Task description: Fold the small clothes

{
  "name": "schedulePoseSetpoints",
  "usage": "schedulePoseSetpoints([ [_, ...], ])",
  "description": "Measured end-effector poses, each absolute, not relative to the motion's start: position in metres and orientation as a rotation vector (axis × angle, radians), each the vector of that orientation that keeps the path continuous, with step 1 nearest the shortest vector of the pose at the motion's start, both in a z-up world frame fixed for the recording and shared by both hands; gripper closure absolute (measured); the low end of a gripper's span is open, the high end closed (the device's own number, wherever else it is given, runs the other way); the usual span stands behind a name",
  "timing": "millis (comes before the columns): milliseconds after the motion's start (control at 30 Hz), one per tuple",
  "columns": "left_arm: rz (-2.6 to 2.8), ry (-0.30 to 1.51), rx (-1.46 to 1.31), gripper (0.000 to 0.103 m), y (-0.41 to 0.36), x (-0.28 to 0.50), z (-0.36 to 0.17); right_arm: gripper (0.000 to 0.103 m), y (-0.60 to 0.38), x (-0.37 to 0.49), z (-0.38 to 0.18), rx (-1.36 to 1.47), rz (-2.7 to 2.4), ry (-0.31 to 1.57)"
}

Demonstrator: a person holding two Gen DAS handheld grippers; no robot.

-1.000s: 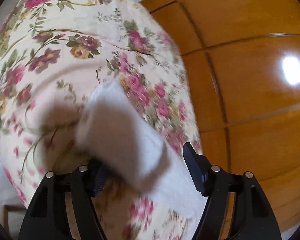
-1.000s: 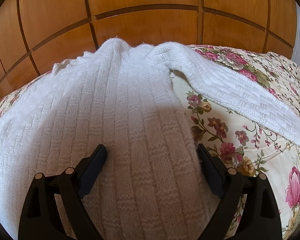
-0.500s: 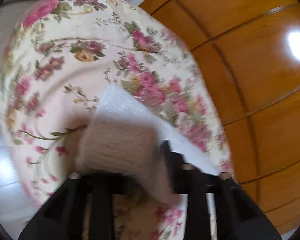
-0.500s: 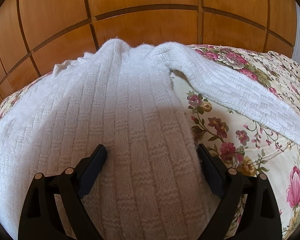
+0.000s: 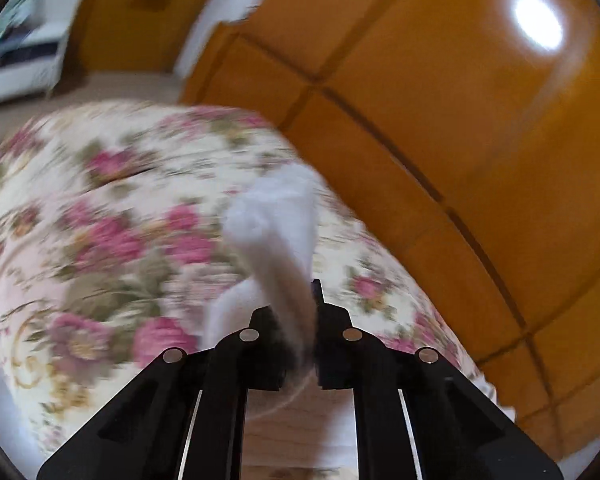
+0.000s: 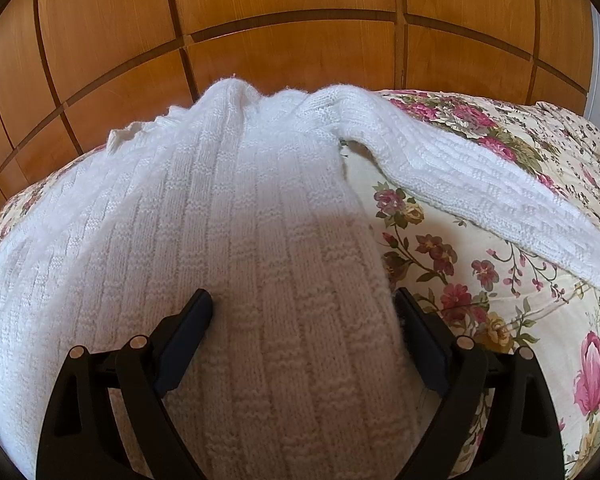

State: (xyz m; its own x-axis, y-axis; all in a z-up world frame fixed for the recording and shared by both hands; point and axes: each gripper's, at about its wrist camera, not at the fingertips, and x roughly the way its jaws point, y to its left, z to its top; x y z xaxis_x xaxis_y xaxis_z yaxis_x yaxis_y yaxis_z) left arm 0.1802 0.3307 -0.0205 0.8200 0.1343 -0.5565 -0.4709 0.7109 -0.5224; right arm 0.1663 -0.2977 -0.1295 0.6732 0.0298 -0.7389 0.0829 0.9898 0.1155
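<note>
A white knitted sweater [image 6: 240,200] lies spread on the floral bedspread [image 6: 452,248], one sleeve [image 6: 480,196] stretched to the right. My right gripper [image 6: 304,300] is open, its fingers wide apart and resting on the sweater's body, pinching nothing. In the blurred left wrist view, my left gripper [image 5: 296,308] has its jaws closing on the end of the other white sleeve [image 5: 272,220]. The fabric is squeezed between the pads and stands lifted above the bedspread [image 5: 120,220].
Glossy wooden panels [image 6: 300,40] rise right behind the bed, also at the right in the left wrist view [image 5: 460,120]. The bed's rounded edge drops to a pale floor [image 5: 4,420] on the left. White furniture [image 5: 20,60] stands far off.
My left gripper has closed on the sleeve end, rolled, and lifted it up off the bedspread. The right gripper and the sweater body have stayed still.
</note>
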Motion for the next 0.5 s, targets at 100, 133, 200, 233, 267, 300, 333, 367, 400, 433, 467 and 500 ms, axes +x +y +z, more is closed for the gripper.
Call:
schedulePoseSetpoints([
  [100,0.271,0.527,-0.656,0.094,0.29,0.209,-0.011,0.012,-0.298,0.166,-0.129,0.144,-0.031,0.832],
  [133,0.248,0.538,-0.643,0.094,0.278,0.217,-0.01,0.012,-0.298,0.166,-0.129,0.143,-0.031,0.833],
  [200,0.195,0.564,-0.587,0.096,0.243,0.236,-0.01,0.012,-0.298,0.166,-0.129,0.144,-0.03,0.832],
  [233,0.179,0.572,-0.556,0.096,0.229,0.241,-0.009,0.012,-0.298,0.167,-0.129,0.146,-0.029,0.831],
  [267,0.161,0.582,-0.517,0.096,0.211,0.245,-0.007,0.012,-0.298,0.166,-0.13,0.146,-0.029,0.832],
  [300,0.14,0.594,-0.477,0.096,0.191,0.251,-0.007,0.012,-0.298,0.166,-0.129,0.15,-0.027,0.831],
  [333,0.117,0.603,-0.45,0.096,0.174,0.256,-0.007,0.012,-0.298,0.166,-0.129,0.155,-0.025,0.83],
  [367,0.093,0.611,-0.431,0.096,0.159,0.26,-0.009,0.012,-0.298,0.167,-0.129,0.16,-0.022,0.831],
  [400,0.062,0.622,-0.408,0.096,0.138,0.265,-0.011,0.012,-0.299,0.167,-0.129,0.162,-0.021,0.831],
  [433,0.04,0.629,-0.393,0.096,0.123,0.268,-0.013,0.012,-0.299,0.167,-0.129,0.163,-0.021,0.83],
  [467,0.016,0.635,-0.38,0.096,0.109,0.27,-0.015,0.012,-0.298,0.167,-0.129,0.163,-0.021,0.83],
  [500,-0.014,0.64,-0.363,0.096,0.091,0.272,-0.017,0.012,-0.297,0.168,-0.128,0.162,-0.022,0.829],
])
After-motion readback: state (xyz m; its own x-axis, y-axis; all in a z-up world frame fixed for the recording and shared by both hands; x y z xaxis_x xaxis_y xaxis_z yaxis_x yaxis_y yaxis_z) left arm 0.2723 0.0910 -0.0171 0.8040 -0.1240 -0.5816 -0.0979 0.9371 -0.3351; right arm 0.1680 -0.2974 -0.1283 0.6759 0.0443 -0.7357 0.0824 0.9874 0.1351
